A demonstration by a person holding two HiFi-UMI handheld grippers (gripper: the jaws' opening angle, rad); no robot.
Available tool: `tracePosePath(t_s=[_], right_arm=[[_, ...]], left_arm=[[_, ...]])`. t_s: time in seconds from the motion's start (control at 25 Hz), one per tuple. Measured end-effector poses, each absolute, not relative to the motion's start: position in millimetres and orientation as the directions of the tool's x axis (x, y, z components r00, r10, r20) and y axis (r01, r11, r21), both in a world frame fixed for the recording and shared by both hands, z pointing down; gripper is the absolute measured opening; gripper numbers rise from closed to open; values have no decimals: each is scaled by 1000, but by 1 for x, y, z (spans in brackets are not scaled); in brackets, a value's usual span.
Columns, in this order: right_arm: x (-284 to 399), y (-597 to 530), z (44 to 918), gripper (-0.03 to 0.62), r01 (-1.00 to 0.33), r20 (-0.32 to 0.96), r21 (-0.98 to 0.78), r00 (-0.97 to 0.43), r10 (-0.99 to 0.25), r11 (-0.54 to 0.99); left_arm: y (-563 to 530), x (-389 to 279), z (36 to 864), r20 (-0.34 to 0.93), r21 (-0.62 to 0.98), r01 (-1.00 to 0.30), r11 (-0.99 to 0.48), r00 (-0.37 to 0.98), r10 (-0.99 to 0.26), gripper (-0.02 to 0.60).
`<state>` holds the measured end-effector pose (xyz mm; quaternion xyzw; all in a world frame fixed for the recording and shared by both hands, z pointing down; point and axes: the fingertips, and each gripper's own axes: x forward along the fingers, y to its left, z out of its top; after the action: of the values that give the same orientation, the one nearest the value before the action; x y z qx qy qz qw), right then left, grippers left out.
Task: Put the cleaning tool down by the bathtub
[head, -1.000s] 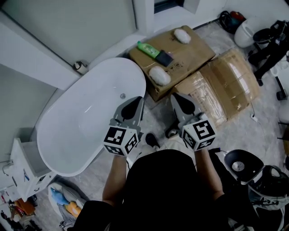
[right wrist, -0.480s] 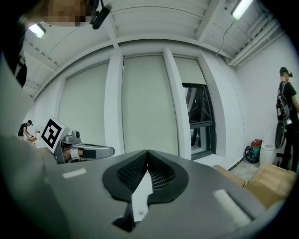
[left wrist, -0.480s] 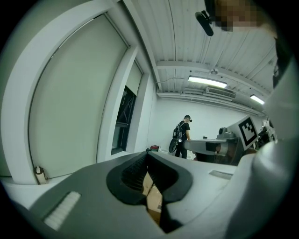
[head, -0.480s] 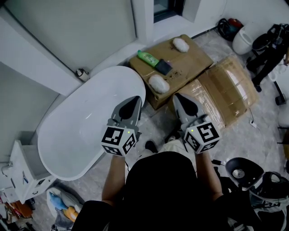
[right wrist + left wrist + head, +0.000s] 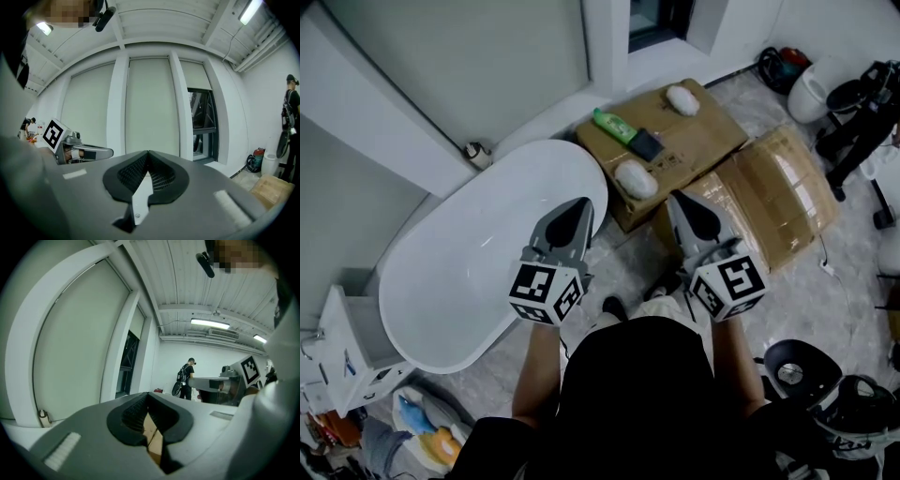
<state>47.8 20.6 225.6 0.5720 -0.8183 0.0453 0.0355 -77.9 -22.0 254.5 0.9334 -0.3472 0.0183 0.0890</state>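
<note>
Small changes only, over the last second.

- The right gripper [image 5: 677,199] is drifting outward to the person's right. Its marker cube is now sitting lower and further right in the head view.
- The left gripper [image 5: 583,202] is easing back very slightly, and its cube is showing a touch further left.
- The gap between the two cubes is widening.
- The whole scene is sliding down the head view. The bathtub [image 5: 478,262], the flat cardboard box [image 5: 698,131] and the chair base [image 5: 787,372] are all showing lower than before.
- The dark shoe [image 5: 615,307] on the floor between the arms is showing lower too.
</note>
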Motion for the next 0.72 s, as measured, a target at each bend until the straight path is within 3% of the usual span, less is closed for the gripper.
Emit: tracePosePath(t_s=[0.72], right_arm=[[48,20,232,6,-941,117,-59,-339,-934,334]], left_arm=[[-27,-81,257,103,149,-650,-745,760,-642,0]])
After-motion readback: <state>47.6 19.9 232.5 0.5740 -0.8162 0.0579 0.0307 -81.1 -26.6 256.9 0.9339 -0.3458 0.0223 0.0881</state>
